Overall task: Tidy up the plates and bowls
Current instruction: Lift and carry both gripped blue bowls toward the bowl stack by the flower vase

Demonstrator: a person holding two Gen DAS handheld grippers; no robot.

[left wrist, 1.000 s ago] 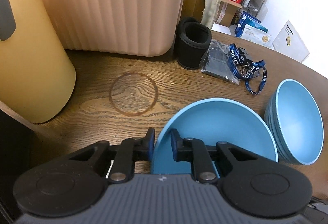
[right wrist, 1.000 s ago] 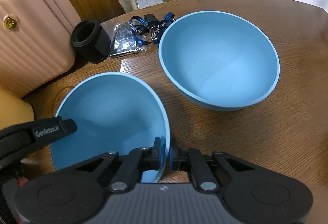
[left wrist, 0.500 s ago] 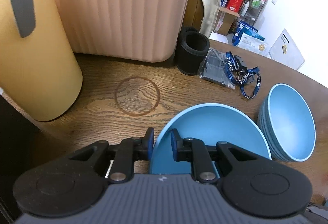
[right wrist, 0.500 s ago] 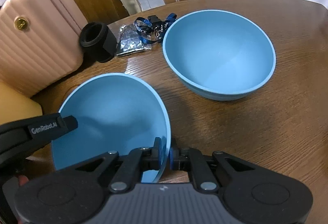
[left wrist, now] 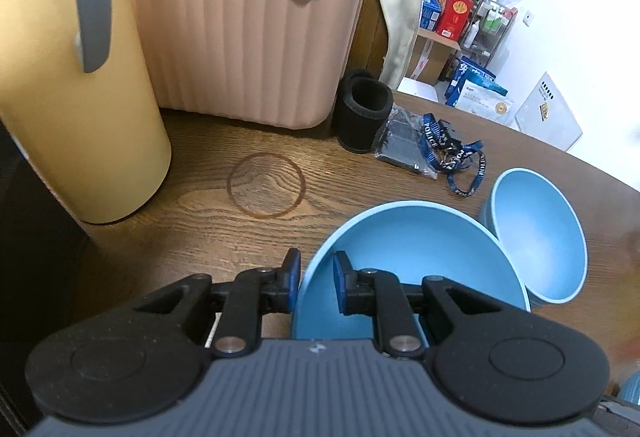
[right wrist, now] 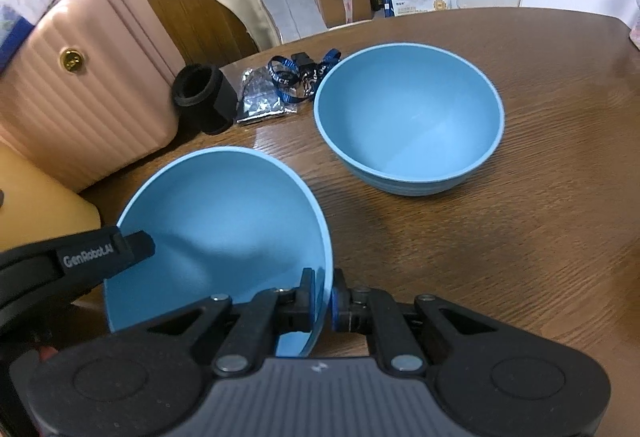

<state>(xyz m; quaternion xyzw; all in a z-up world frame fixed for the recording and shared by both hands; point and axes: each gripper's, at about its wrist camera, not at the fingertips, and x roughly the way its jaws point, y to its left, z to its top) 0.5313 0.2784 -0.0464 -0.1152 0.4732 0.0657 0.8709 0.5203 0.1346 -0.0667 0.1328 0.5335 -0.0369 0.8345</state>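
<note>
Tabletop (right wrist: 520, 237): dark brown wood grain, rounded edge, faint ring stain (left wrist: 266, 185) near the left claw's side.

Suitcase (left wrist: 248, 21): pink, ribbed, gold round badge, standing upright at the tabletop's far edge.

Yellow container (left wrist: 76, 109): cylindrical, grey strap down the front, just beside the suitcase.

Chair (right wrist: 200, 17): brown back, cream cloth draped over it, behind the tabletop.

Bowl stack (right wrist: 408, 117): light blue bowls nested, upright on the tabletop, well apart from the suitcase, near the lanyard; also seen from the left wrist (left wrist: 540, 233).

Held bowl (right wrist: 224, 233): light blue, tilted, raised off the tabletop, beside the stack but not touching it; in the left wrist view (left wrist: 412, 269) overlapping the stack's near rim.

Right claw (right wrist: 322, 301): clenched on the held bowl's right rim, one finger inside, one outside.

Left claw (left wrist: 316, 277): straddling the bowl's left rim, one finger inside, one outside; a small gap visible at the outer pad, so firm grip or loose bracket cannot be told. Its finger, marked GenRobot.AI, visible in the right wrist view (right wrist: 104, 257).

Black sleeve (left wrist: 362, 117): cylindrical, upright, beside the suitcase corner.

Foil pouch (right wrist: 260, 101): flat, between sleeve and stack.

Lanyard (left wrist: 448, 153): blue, white lettering, tangled beside the pouch.
</note>
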